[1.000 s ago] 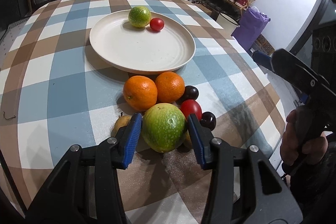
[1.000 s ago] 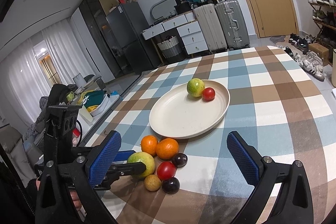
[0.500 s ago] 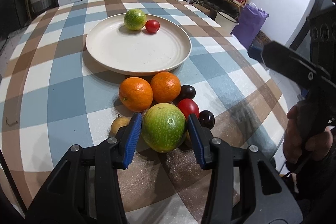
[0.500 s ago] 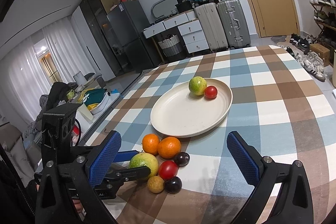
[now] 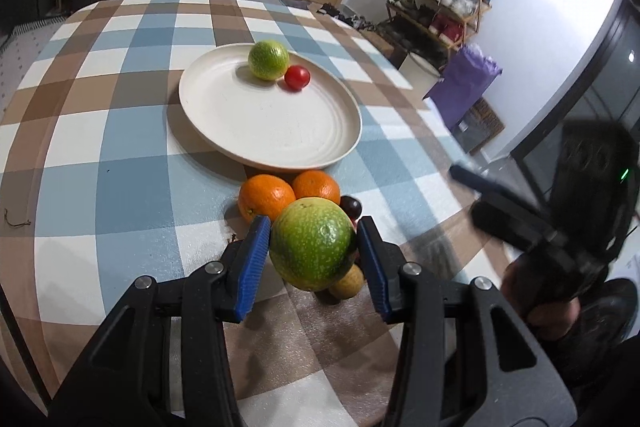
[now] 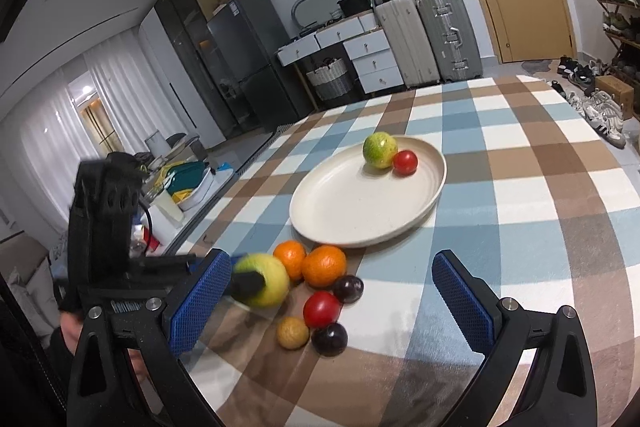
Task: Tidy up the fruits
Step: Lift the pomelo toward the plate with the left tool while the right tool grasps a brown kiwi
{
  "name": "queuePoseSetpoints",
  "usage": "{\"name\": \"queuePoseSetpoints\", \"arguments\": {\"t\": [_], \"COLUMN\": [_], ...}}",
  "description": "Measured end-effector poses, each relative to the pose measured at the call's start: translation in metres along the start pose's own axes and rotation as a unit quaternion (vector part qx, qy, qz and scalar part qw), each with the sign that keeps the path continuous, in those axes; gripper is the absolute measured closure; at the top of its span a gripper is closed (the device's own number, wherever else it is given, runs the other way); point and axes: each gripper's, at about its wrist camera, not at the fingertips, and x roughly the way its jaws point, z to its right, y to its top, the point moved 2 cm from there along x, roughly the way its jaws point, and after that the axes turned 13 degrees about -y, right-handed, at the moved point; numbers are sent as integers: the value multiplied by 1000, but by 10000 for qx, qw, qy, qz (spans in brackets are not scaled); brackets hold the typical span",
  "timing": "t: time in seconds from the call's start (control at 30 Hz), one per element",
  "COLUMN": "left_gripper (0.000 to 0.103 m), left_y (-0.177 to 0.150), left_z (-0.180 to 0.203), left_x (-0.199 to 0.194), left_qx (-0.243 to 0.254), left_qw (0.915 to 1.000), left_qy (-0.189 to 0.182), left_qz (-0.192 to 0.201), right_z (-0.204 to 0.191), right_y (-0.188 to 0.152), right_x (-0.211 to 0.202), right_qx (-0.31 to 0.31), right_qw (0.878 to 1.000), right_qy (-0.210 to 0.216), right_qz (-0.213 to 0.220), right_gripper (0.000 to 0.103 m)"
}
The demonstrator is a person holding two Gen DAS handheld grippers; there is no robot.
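Left gripper [image 5: 314,251] clamps big green fruit [image 5: 313,243] at its widest middle, near plate [image 5: 224,143]; looks firm, smooth, roll-prone. Right gripper [image 6: 330,301] wide, empty.

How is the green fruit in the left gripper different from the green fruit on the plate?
The held green fruit sits clamped between the left gripper's blue pads, lifted over the fruit pile; the green fruit on the plate rests free on the cream plate, touching a red tomato. The held one looks darker green with pale speckles; the plated one is brighter yellow-green. Both are round.
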Motion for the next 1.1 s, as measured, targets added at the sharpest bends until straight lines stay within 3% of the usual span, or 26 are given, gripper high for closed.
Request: {"name": "queuePoseSetpoints", "arguments": {"t": [0.37, 0.7, 1.1], "left_gripper": [61, 61, 61], "left_y": [16, 24, 18], "left_z": [-12, -35, -61], "left_x": [-40, -84, -106], "left_qx": [-261, -428, -616], "left_qw": [9984, 9948, 9918], "left_qy": [-29, 52, -49], "left_qz": [510, 923, 1117], "right_z": [-20, -77, -112], "right_y": [-20, -31, -35], "right_x": [9, 25, 59], "right_qx": [-252, -807, -1102], "right_qw": [9988, 9921, 9867], "right_qy": [260, 733, 645], "right_qz": [-322, -627, -1004], "right_gripper": [0, 1, 5]}}
